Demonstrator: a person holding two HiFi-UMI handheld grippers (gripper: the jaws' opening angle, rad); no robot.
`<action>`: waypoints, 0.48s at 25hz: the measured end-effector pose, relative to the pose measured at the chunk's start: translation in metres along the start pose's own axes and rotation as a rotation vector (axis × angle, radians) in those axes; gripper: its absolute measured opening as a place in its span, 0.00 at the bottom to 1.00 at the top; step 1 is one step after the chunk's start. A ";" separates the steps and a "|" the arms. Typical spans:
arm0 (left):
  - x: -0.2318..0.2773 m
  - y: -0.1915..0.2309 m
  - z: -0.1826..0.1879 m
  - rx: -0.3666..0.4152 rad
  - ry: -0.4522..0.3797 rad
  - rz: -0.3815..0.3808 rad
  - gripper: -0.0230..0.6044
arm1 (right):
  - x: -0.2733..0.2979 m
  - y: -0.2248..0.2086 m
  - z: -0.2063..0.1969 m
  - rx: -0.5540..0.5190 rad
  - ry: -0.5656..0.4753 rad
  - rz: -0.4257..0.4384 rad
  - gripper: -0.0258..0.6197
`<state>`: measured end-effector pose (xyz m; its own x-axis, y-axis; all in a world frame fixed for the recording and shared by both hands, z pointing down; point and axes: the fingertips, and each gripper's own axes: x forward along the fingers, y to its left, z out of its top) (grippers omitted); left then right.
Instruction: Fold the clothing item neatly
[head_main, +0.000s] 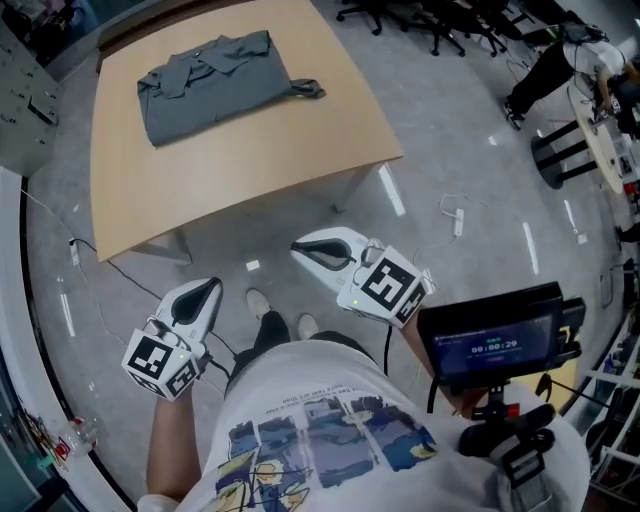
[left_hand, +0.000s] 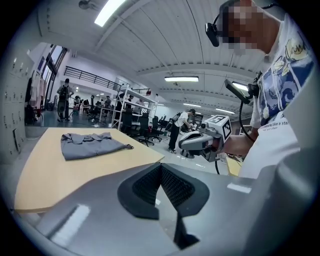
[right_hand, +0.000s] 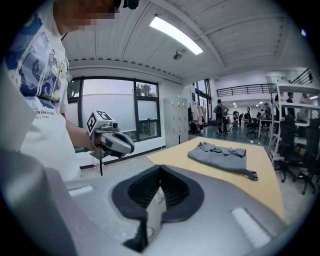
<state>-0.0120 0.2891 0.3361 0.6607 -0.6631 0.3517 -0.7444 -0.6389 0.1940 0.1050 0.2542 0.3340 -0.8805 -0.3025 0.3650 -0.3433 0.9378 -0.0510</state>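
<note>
A grey shirt (head_main: 215, 82) lies folded into a rough rectangle on the far left part of the tan table (head_main: 250, 170), with one sleeve end sticking out to the right. The same shirt (left_hand: 90, 145) shows in the left gripper view and, from the other side, as the shirt (right_hand: 220, 156) in the right gripper view. My left gripper (head_main: 207, 290) hangs over the floor short of the table's near edge, shut and empty. My right gripper (head_main: 305, 252) is beside it, closer to the table's front edge, also shut with nothing in it. Both are well away from the shirt.
Office chairs (head_main: 430, 20) stand behind the table and a person (head_main: 550, 70) is at the far right. A small screen on a mount (head_main: 495, 340) sits at my right side. Cables (head_main: 455, 215) lie on the grey floor. My feet (head_main: 280, 315) are just before the table.
</note>
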 end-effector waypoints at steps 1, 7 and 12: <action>0.001 0.001 -0.002 0.001 0.000 -0.002 0.05 | 0.001 0.000 -0.001 0.002 0.000 0.003 0.04; 0.011 0.007 -0.004 -0.010 0.015 -0.010 0.05 | 0.008 -0.007 -0.003 0.008 0.009 0.008 0.04; 0.017 0.020 0.000 0.002 0.018 -0.020 0.05 | 0.018 -0.015 0.002 0.006 0.011 0.007 0.04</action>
<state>-0.0155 0.2652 0.3458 0.6738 -0.6429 0.3642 -0.7307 -0.6531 0.1990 0.0940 0.2350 0.3398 -0.8790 -0.2943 0.3751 -0.3396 0.9387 -0.0593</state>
